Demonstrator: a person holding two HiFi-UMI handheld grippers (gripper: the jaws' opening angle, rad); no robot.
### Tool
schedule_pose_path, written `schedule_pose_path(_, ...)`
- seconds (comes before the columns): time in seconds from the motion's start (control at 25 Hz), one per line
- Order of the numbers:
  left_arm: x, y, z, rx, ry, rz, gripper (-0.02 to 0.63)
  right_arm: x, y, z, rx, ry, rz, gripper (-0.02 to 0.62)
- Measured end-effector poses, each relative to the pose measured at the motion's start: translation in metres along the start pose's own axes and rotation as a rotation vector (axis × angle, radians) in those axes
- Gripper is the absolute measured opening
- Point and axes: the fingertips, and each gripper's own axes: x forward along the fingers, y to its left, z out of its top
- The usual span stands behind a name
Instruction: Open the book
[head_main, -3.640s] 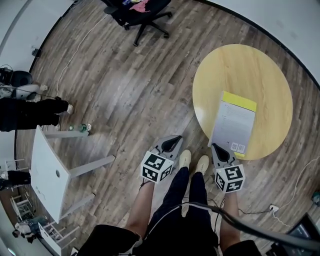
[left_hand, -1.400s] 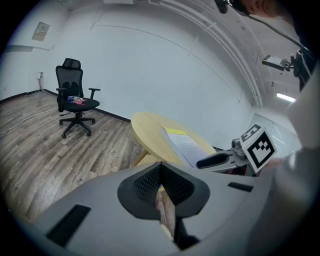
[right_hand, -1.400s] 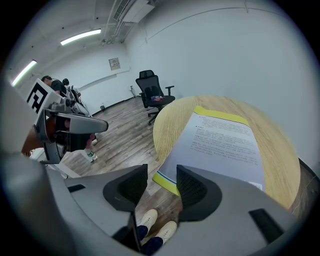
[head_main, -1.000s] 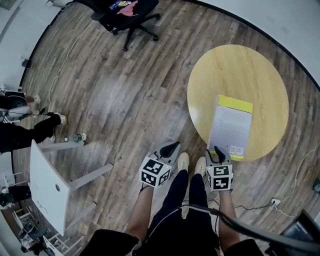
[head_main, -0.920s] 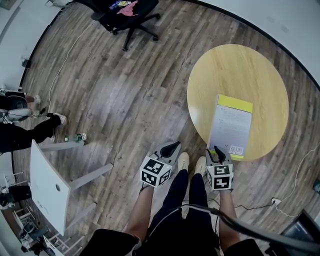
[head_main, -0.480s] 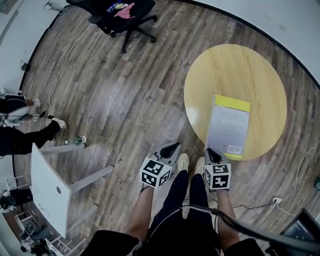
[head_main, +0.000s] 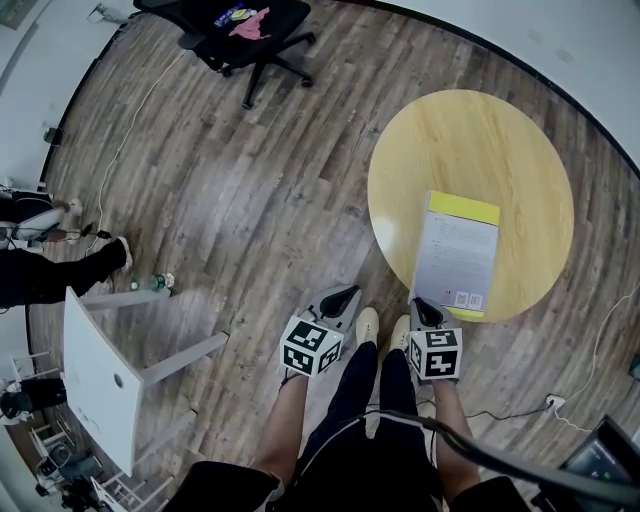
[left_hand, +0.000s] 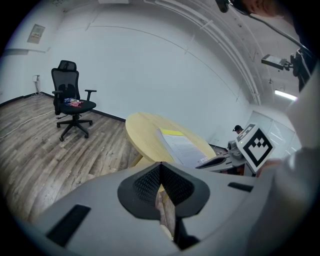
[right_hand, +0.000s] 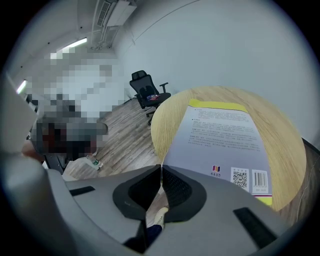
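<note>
Left jaws: the left gripper (head_main: 345, 292) has its jaws pressed together with nothing between them. It hangs over the wood floor (head_main: 250, 190), to the left of the counter and clear of it.
Right jaws: the right gripper (head_main: 421, 303) has just been closing and its jaws now meet tip to tip. In the right gripper view the tips (right_hand: 161, 167) sit right at the book's near left corner. Whether any of the cover is caught between them cannot be told.
Far left: a person's dark trouser leg and shoe (head_main: 60, 272), with a small bottle (head_main: 152, 283) on the floor just beside a white table (head_main: 92, 365).
Top: a black office chair (head_main: 245, 25) with a pink thing on its seat, well apart from the counter.
Centre, bottom: the wearer's two pale shoes (head_main: 388, 325) between the two grippers.
Counter: the counter (head_main: 470, 140) is round with a yellow wooden top. It carries only the book.
Book: the book (head_main: 458, 255) lies flat and closed on the counter's near side. Its back cover faces up, showing a barcode and a square code. A yellow band runs along its far end, and its near end reaches the counter's rim.
</note>
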Motion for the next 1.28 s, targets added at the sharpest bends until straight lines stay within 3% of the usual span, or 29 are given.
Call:
schedule_pose_path(0.52,0.003,-0.006,0.0,0.009,-0.007,0.006,-0.002,-0.005,-0.003,0.004,0.019,-0.03,0.017,0.011)
schedule_pose_path(1.28,0.01,-0.066,0.055,0.086,-0.067,-0.055,-0.002,-0.08,-0.028,0.034,0.046,-0.159,-0.014,0.011)
